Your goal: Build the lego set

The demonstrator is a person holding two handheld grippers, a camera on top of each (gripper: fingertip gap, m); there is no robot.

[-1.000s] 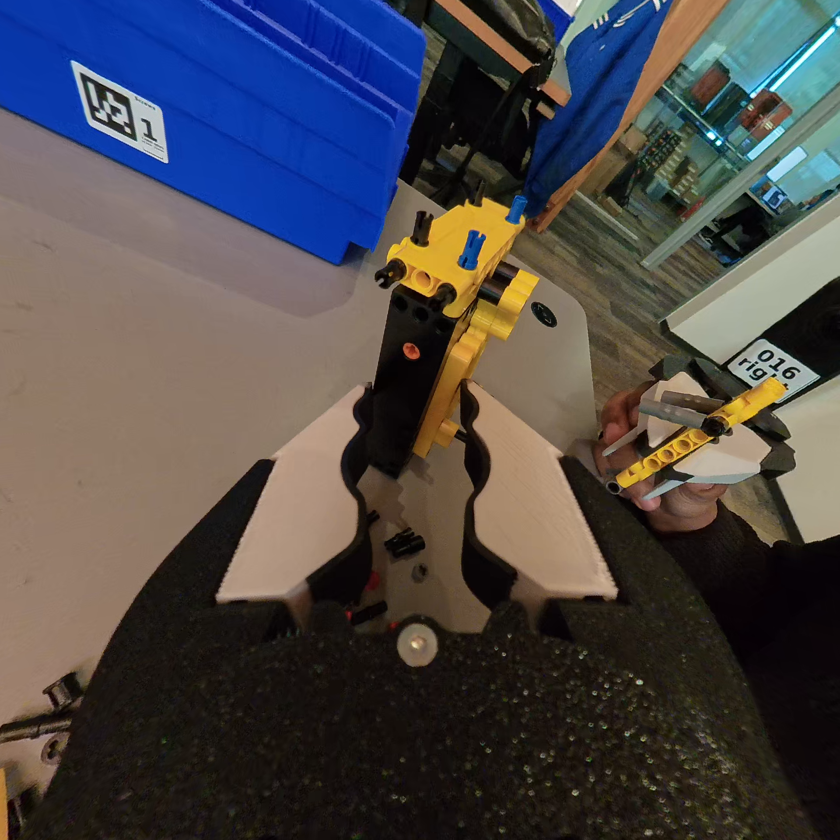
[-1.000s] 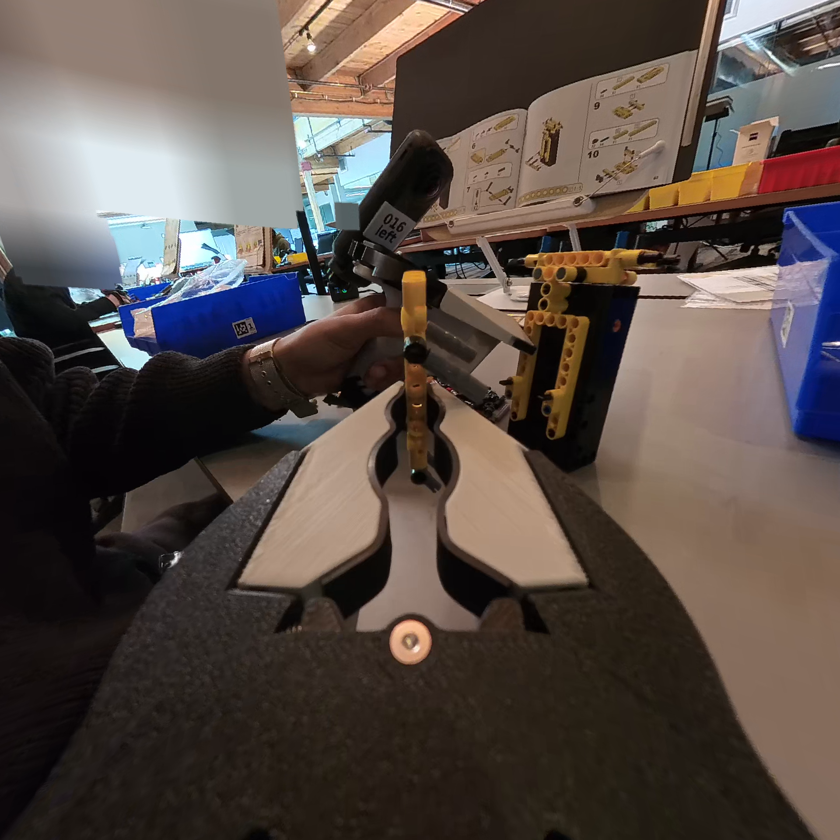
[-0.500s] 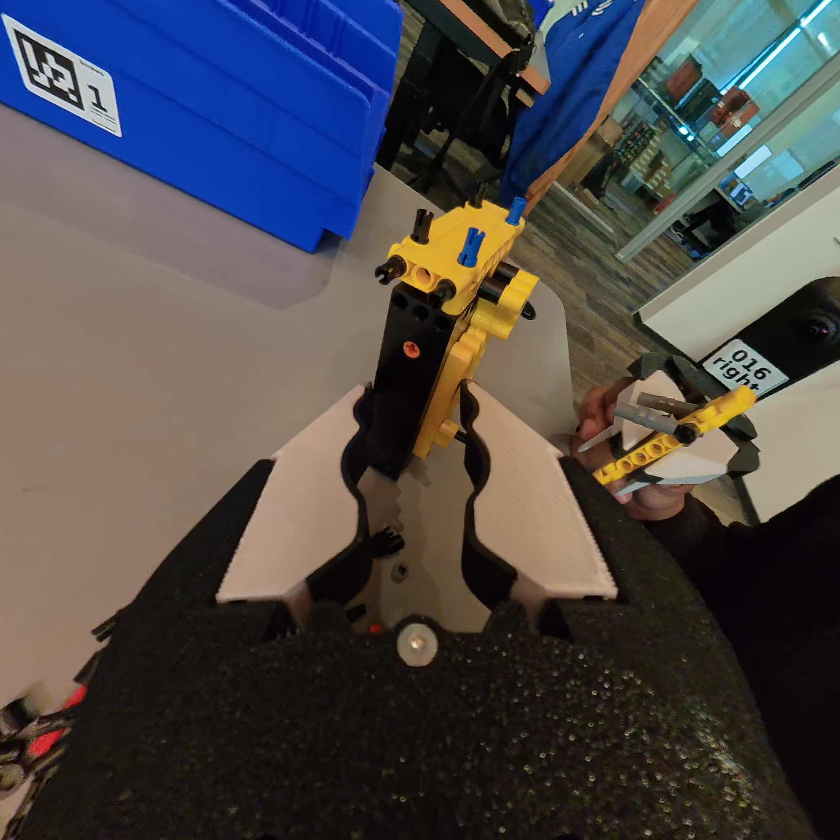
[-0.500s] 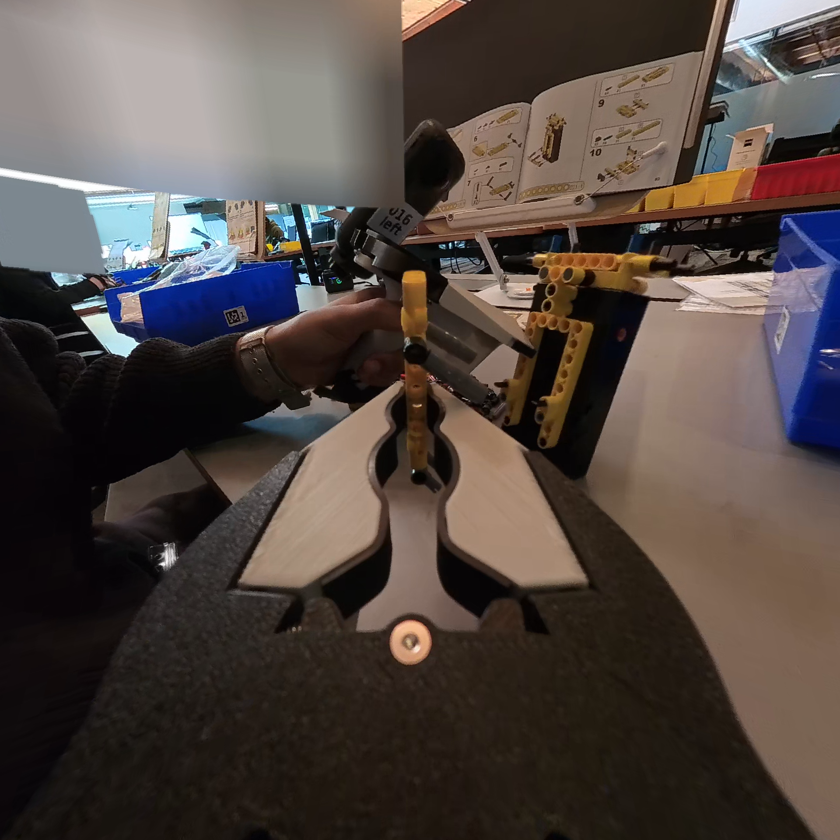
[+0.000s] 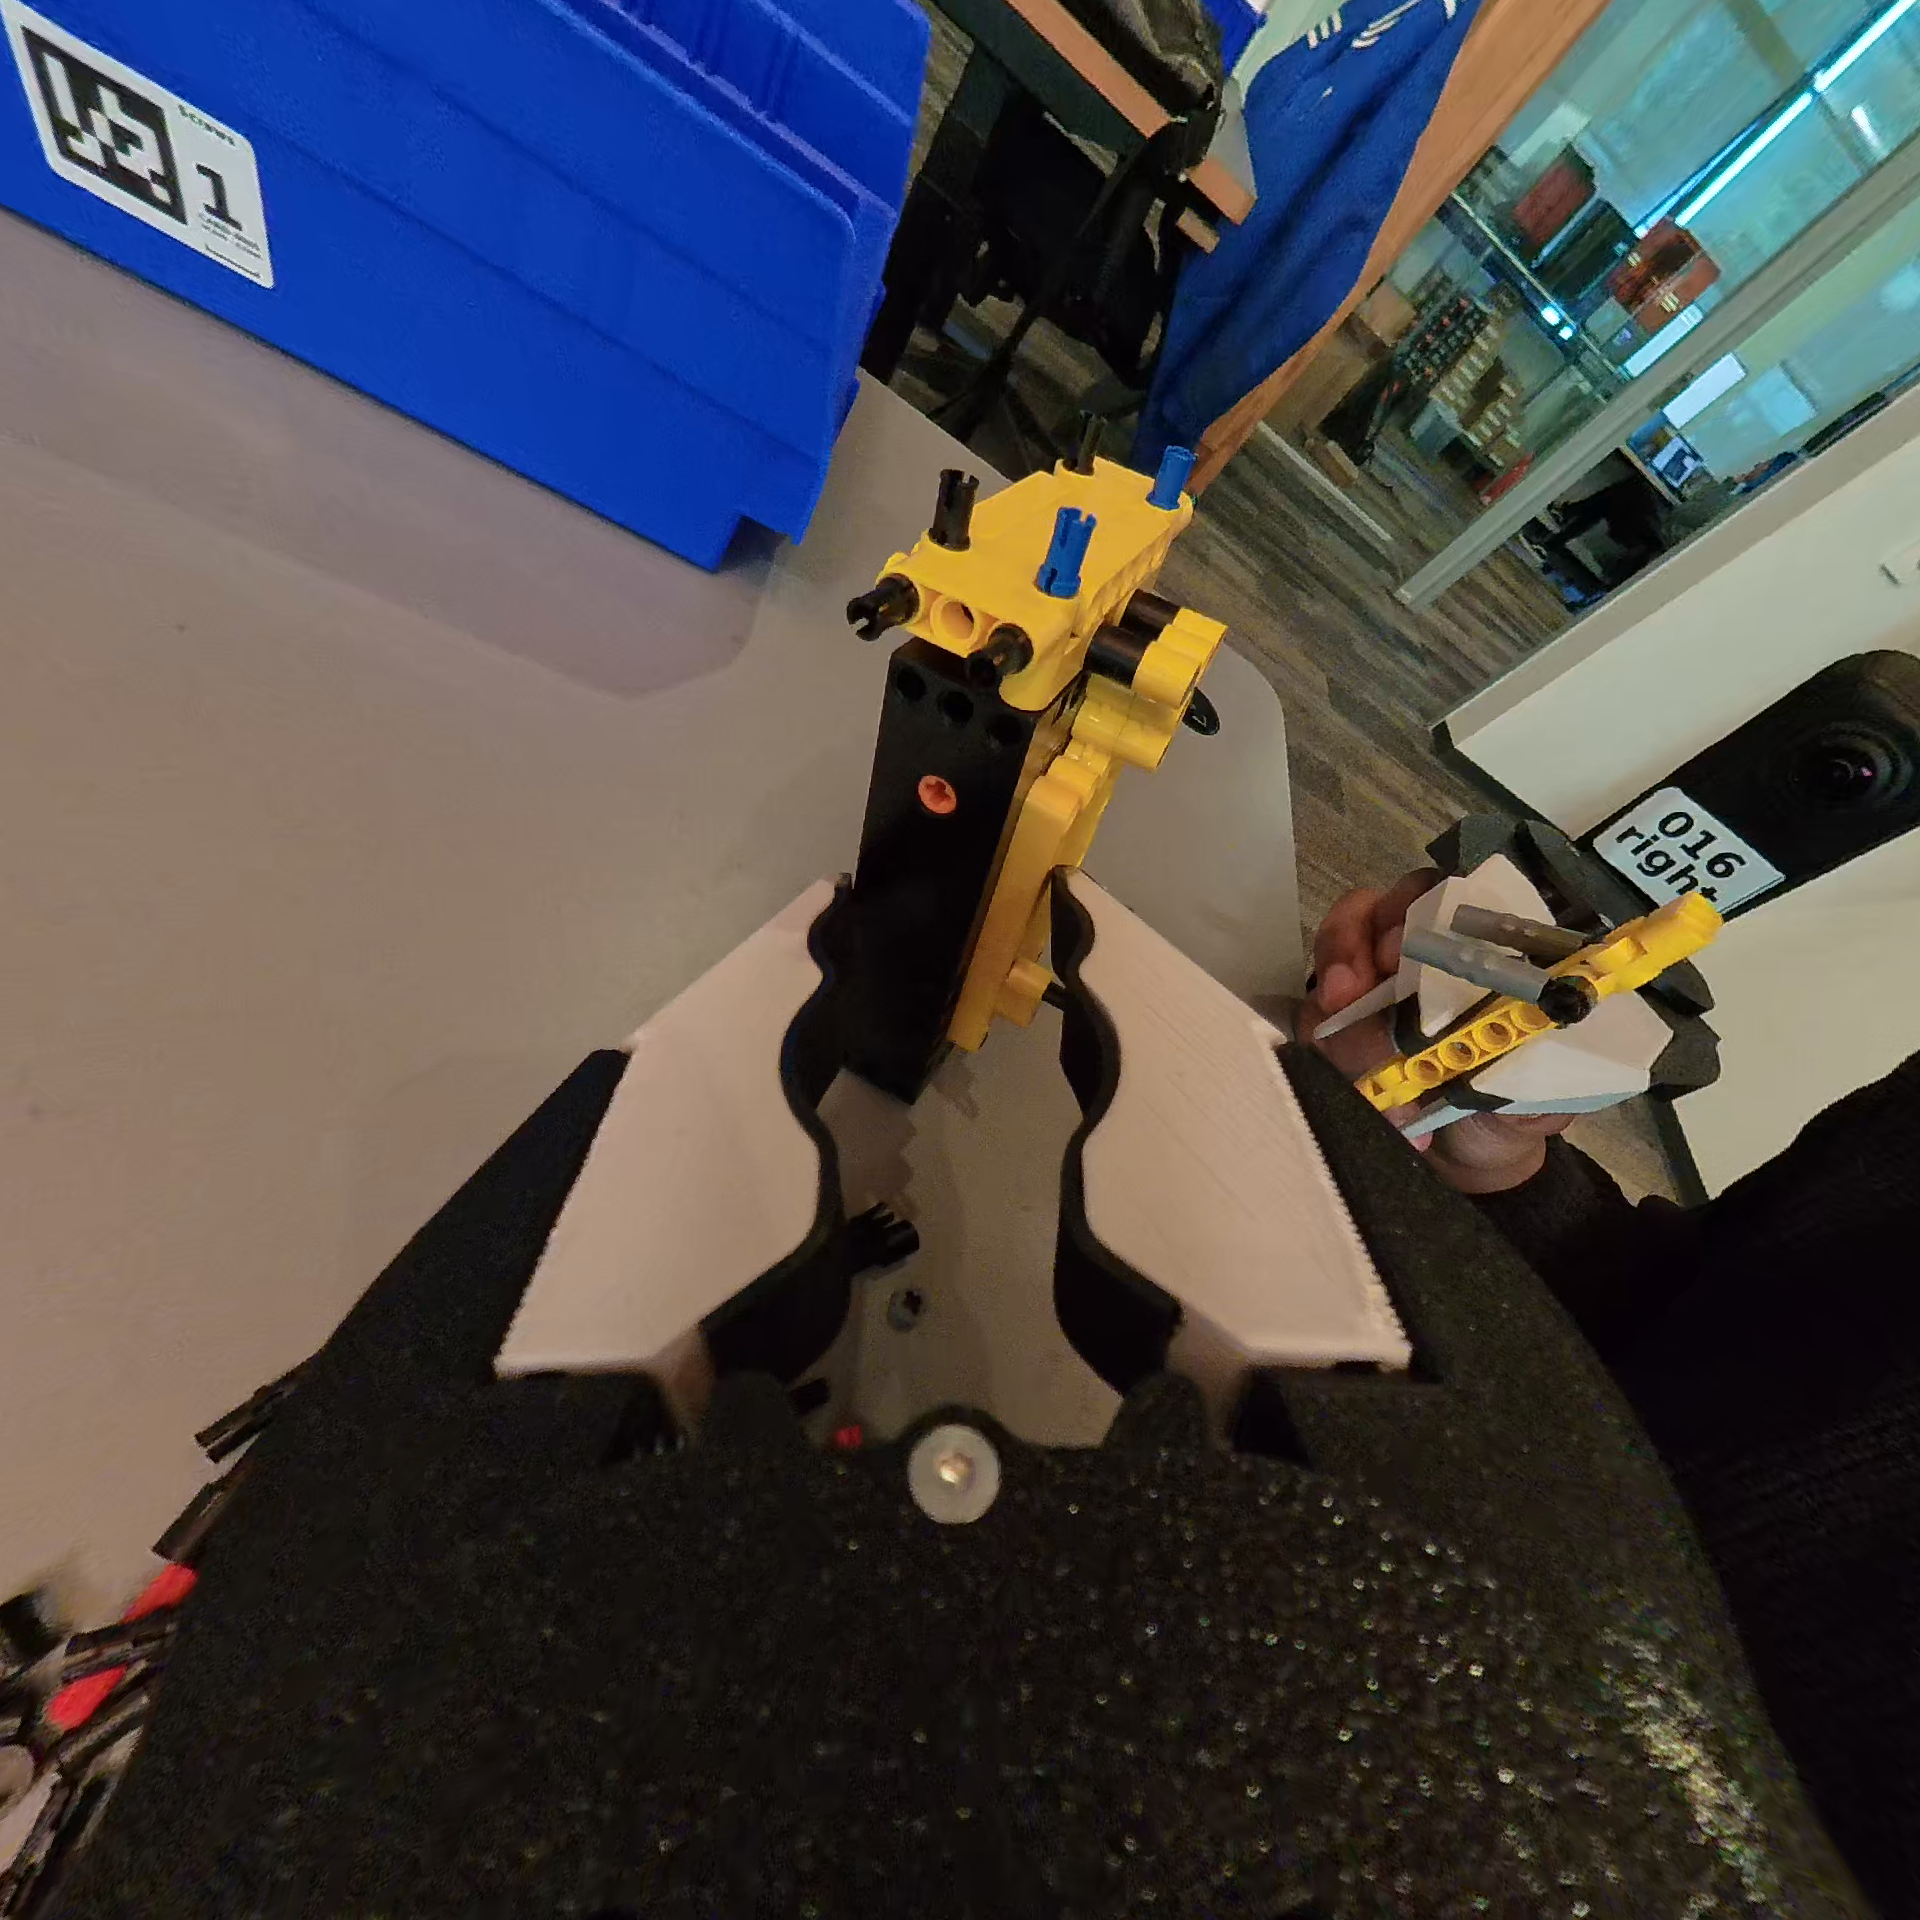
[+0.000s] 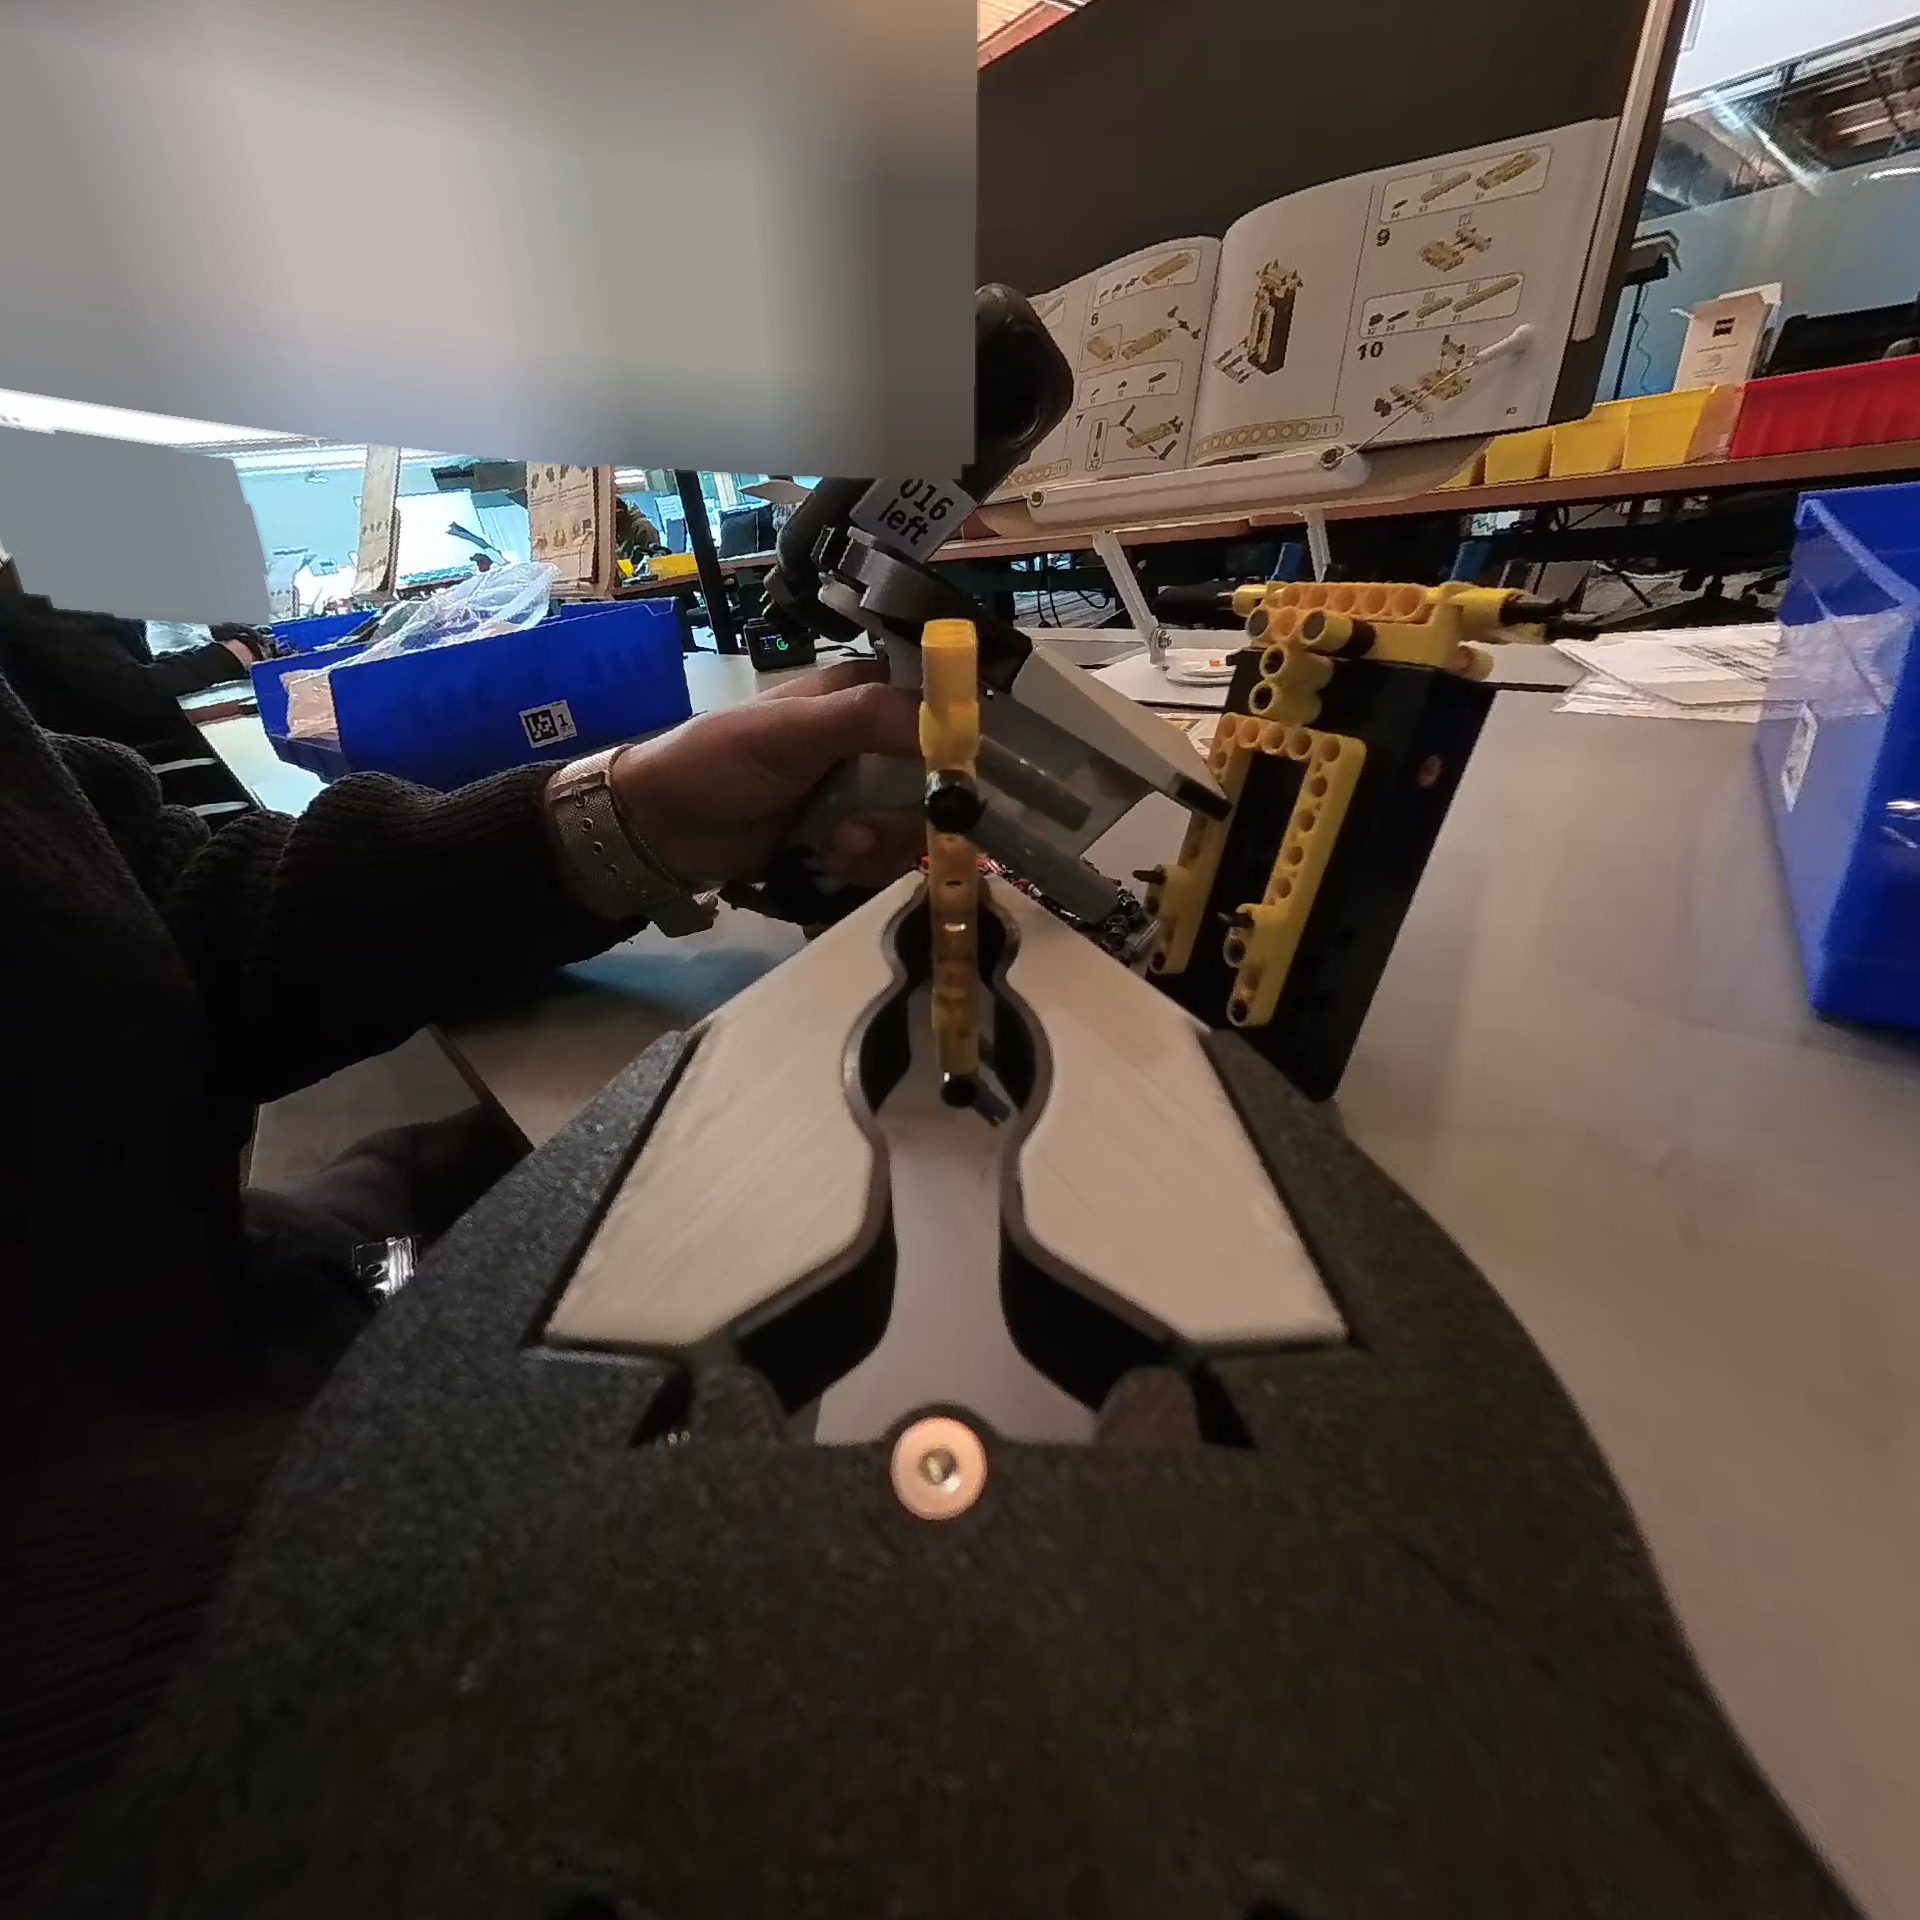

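Note:
My left gripper [image 5: 948, 906] is shut on a tall black and yellow brick assembly [image 5: 971, 790] with blue and black pins on top, which stands on the grey table [image 5: 364, 831]. The assembly also shows in the right wrist view [image 6: 1340, 831], leaning a little, with the left gripper [image 6: 1195, 795] clamped on its side. My right gripper [image 6: 953, 894] is shut on a yellow beam [image 6: 951, 831] with a black pin, held upright. In the left wrist view the right gripper [image 5: 1496, 1023] holds that yellow beam [image 5: 1507, 1023] off to the right of the assembly, apart from it.
A blue bin [image 5: 468, 260] stands at the table's back left; another blue bin [image 6: 1860, 790] is at the right. An open instruction booklet [image 6: 1299, 322] rests on a stand behind. Small loose pins [image 5: 883, 1236] lie on the table under my left gripper. The table edge [image 5: 1283, 831] is right of the assembly.
The left gripper has shifted slightly with the assembly still clamped. The right gripper with the yellow beam has drifted a little; it stays apart from the assembly.

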